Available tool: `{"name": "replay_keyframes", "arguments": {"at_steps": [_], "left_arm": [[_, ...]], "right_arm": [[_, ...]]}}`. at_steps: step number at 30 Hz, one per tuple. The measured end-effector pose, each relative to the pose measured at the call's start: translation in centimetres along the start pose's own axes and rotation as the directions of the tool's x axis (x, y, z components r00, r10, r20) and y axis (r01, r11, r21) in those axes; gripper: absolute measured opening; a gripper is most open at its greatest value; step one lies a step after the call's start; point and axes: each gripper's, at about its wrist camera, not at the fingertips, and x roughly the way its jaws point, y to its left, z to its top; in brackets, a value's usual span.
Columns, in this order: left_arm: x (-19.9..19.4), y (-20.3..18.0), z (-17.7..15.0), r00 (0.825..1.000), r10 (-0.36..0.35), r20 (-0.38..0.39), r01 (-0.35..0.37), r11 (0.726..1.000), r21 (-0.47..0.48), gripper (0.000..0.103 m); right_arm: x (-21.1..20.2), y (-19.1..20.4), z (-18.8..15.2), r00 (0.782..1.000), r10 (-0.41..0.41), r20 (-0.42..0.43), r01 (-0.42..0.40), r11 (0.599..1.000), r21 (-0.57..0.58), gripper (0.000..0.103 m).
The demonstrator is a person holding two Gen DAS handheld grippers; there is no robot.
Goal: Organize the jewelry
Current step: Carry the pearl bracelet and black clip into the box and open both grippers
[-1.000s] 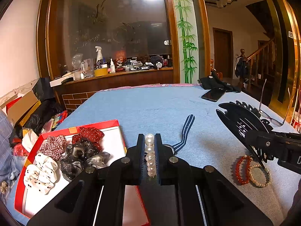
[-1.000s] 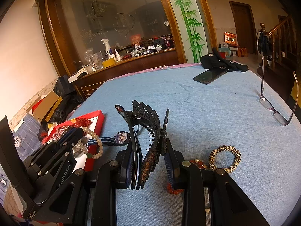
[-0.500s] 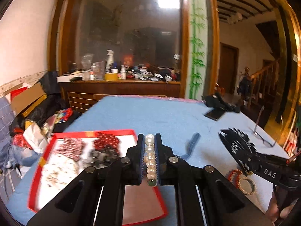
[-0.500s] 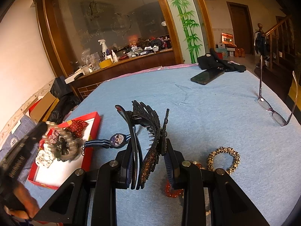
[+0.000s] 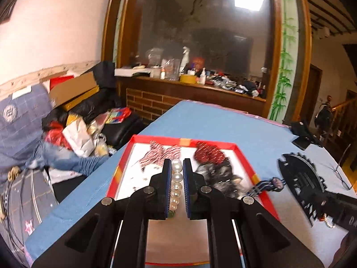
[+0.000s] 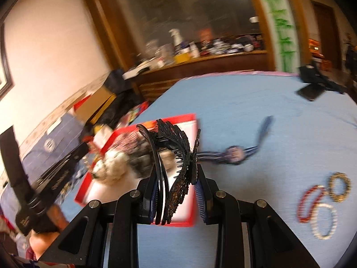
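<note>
Filling most of both views is the blue-covered bench (image 5: 200, 120), seen running up toward the cluttered wooden counter at the top. Low in the centre of the left wrist view the red-rimmed tray (image 5: 245, 156) is found, with a blurry pile of scrunchies (image 5: 209, 154) inside it. A big black hair claw (image 6: 178, 169) is clamped upright in the right gripper (image 6: 176, 189), just in front of the tray in the right wrist view. A watch with a striped strap (image 6: 233, 154) is laid flat right of centre there. Three bead bracelets (image 6: 321, 203) are clustered at lower right, touching each other. Smallest of all, a pearl bracelet (image 5: 177, 181) is pinched tight between the fingers of the left gripper (image 5: 177, 183), above the tray.
</note>
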Motion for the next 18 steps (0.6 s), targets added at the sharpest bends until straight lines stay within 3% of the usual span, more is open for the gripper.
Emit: {"name": "replay_keyframes", "arguments": {"at_steps": [8, 18], "left_arm": [[2.3, 1.4, -2.0, 0.997, -0.009, -0.077, 0.006, 0.999, -0.034, 0.009], [4.2, 2.3, -2.1, 0.989, -0.074, -0.127, 0.061, 0.993, -0.103, 0.009]], "right_arm": [[5.4, 4.2, -1.4, 0.991, 0.042, -0.129, -0.054, 0.994, -0.090, 0.032], [8.4, 3.7, -2.5, 0.981, 0.011, -0.192, -0.031, 0.994, -0.103, 0.033]]}}
